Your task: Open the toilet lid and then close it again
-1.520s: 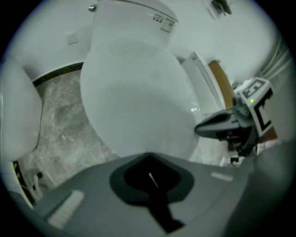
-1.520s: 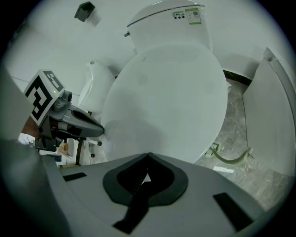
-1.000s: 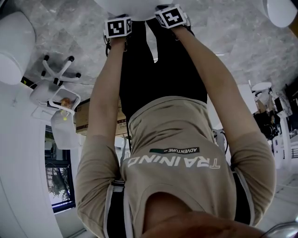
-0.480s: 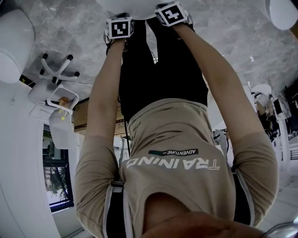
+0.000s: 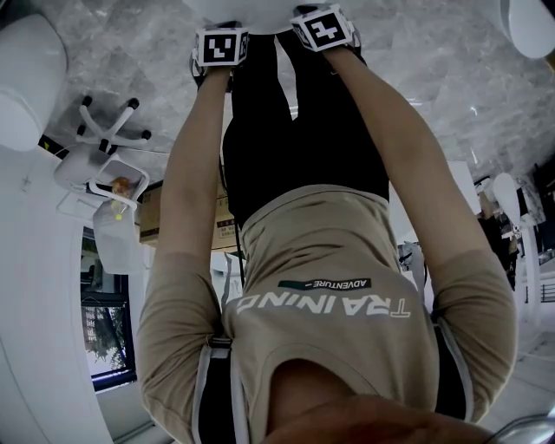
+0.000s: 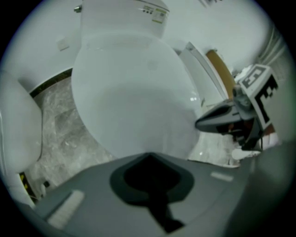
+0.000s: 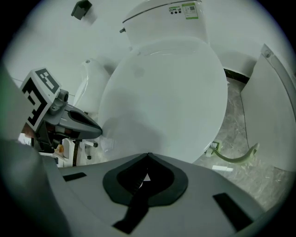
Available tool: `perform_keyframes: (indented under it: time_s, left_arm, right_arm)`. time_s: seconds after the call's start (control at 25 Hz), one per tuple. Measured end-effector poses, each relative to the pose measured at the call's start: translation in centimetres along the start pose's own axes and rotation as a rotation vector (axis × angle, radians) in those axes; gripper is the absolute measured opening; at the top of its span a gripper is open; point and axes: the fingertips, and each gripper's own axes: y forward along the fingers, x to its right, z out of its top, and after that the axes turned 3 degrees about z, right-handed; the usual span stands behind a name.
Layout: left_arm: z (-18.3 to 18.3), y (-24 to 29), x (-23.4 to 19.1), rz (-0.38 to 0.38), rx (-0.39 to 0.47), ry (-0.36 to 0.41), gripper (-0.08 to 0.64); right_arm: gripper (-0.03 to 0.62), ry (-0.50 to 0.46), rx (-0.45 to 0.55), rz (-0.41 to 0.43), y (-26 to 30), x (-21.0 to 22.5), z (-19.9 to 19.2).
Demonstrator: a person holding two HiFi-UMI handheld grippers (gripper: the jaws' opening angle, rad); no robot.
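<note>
The white toilet lid (image 6: 134,88) lies shut over the bowl, below the tank (image 7: 162,16). My left gripper (image 6: 148,155) is shut, its tips at the lid's front edge. Beside it, my right gripper (image 7: 148,155) is also shut at the same front edge. I cannot tell whether either pinches the rim. In the head view both marker cubes, left (image 5: 222,45) and right (image 5: 323,29), sit side by side under the lid's edge (image 5: 251,7), at the ends of my stretched arms. The fingertips are hidden there.
A white fixture (image 6: 18,134) stands left of the toilet and a white panel (image 7: 270,115) stands right of it. A green brush (image 7: 231,156) lies on the grey marble floor (image 6: 64,129). A white bin (image 5: 117,186) and a chair base (image 5: 108,130) are to my left.
The left marker cube has rolled a little. Both hands stay at the lid's front edge, and the lid has not moved.
</note>
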Motion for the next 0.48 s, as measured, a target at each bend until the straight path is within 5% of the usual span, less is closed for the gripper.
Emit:
perform_keyframes:
  time_s: [0.2,0.48]
  left_arm:
    - [-0.1,0.0,-0.3,-0.018,0.018,-0.091,0.005]
    - [0.7,-2.0,1.7,-0.015,0.065,-0.053,0.002]
  right_arm:
    - [0.014,-0.027,0.007,0.04,0.0,-0.1,-0.1]
    - [0.014,-0.079,0.014,0.083,-1.8,-1.8,0.6]
